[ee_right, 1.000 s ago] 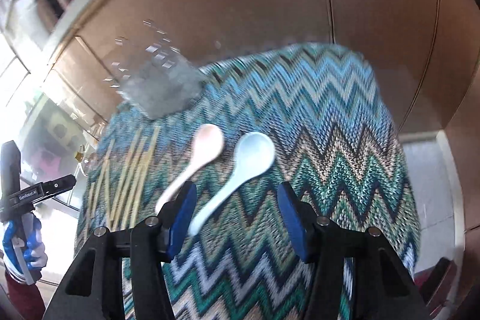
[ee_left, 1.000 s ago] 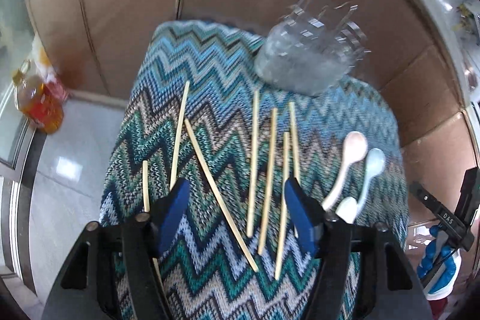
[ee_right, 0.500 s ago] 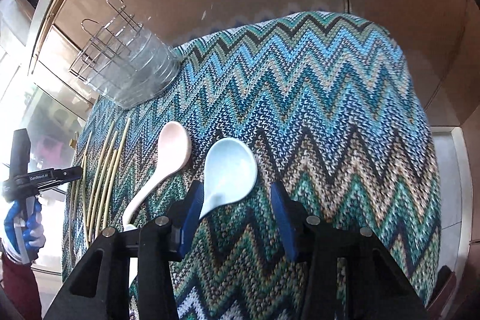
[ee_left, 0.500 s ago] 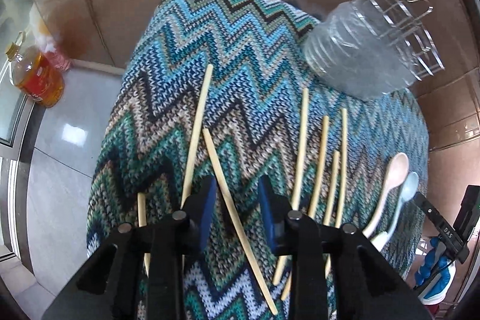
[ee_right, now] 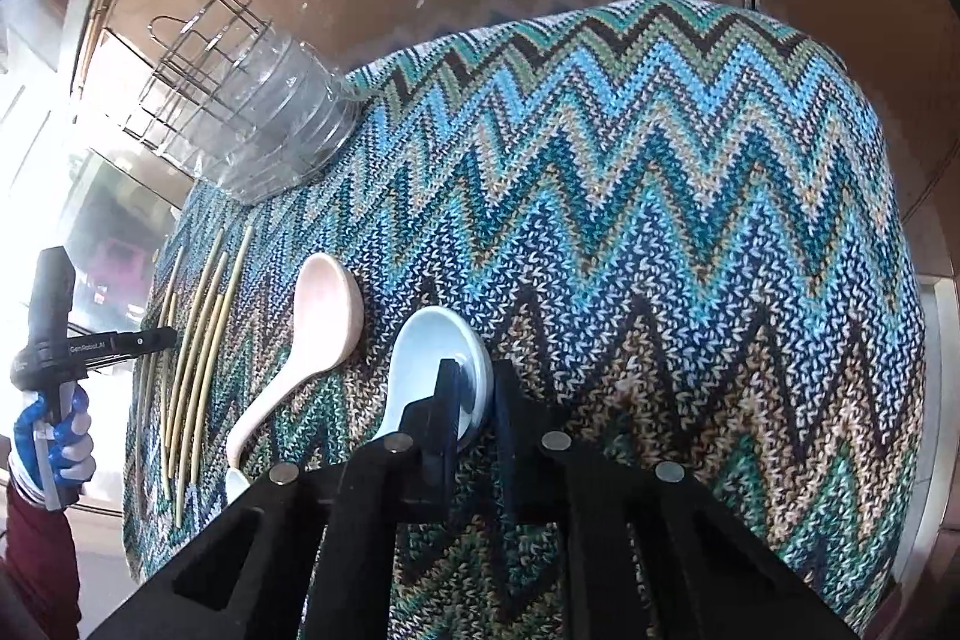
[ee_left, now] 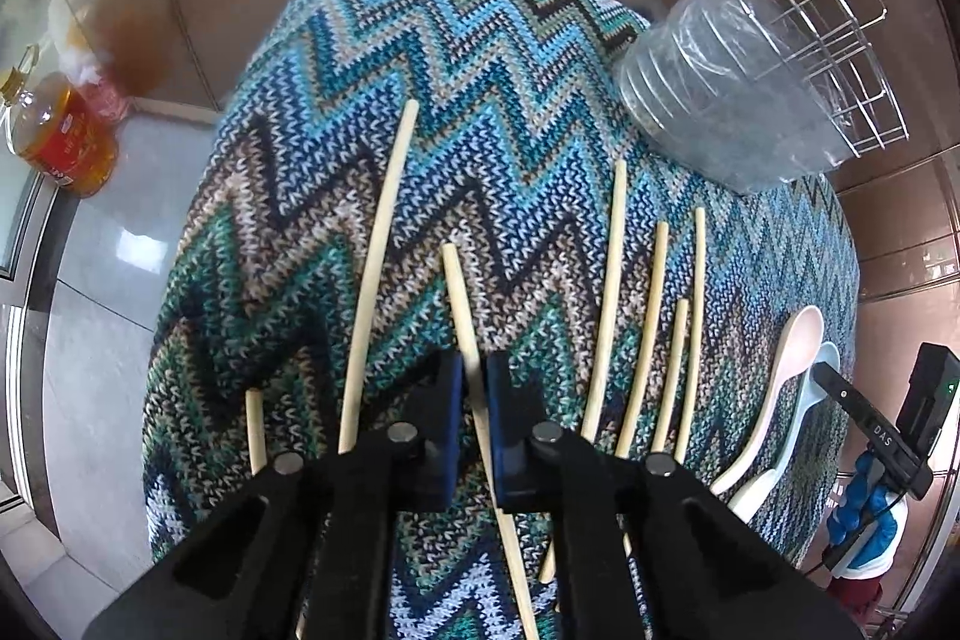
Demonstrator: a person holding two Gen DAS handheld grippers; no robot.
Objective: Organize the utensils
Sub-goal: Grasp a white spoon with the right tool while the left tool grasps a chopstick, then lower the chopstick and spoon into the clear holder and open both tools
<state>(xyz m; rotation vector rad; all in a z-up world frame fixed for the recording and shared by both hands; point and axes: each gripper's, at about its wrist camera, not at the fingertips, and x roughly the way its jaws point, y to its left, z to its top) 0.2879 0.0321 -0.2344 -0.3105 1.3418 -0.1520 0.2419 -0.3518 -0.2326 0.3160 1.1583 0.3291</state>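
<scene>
Several wooden chopsticks lie on a zigzag-knit cloth [ee_left: 420, 58]. My left gripper [ee_left: 474, 376] is shut on one chopstick [ee_left: 457, 286] that runs diagonally between its blue pads. Another long chopstick [ee_left: 378, 244] lies just left of it, and a group of chopsticks [ee_left: 648, 316] lies to the right. My right gripper [ee_right: 477, 388] is shut on the rim of a pale blue ceramic spoon [ee_right: 426, 358]. A pink-white spoon [ee_right: 318, 322] lies beside it on the left. Both spoons [ee_left: 786, 370] also show at the right of the left wrist view.
A clear plastic tub in a wire utensil rack [ee_left: 750, 88] stands at the cloth's far corner; it also shows in the right wrist view [ee_right: 252, 118]. An oil bottle [ee_left: 60, 136] stands on the floor at the left. Brown walls lie behind the table.
Both grippers have moved down and closed: the left onto the diagonal chopstick, the right onto the blue spoon's bowl. Both were wide open a second ago.
</scene>
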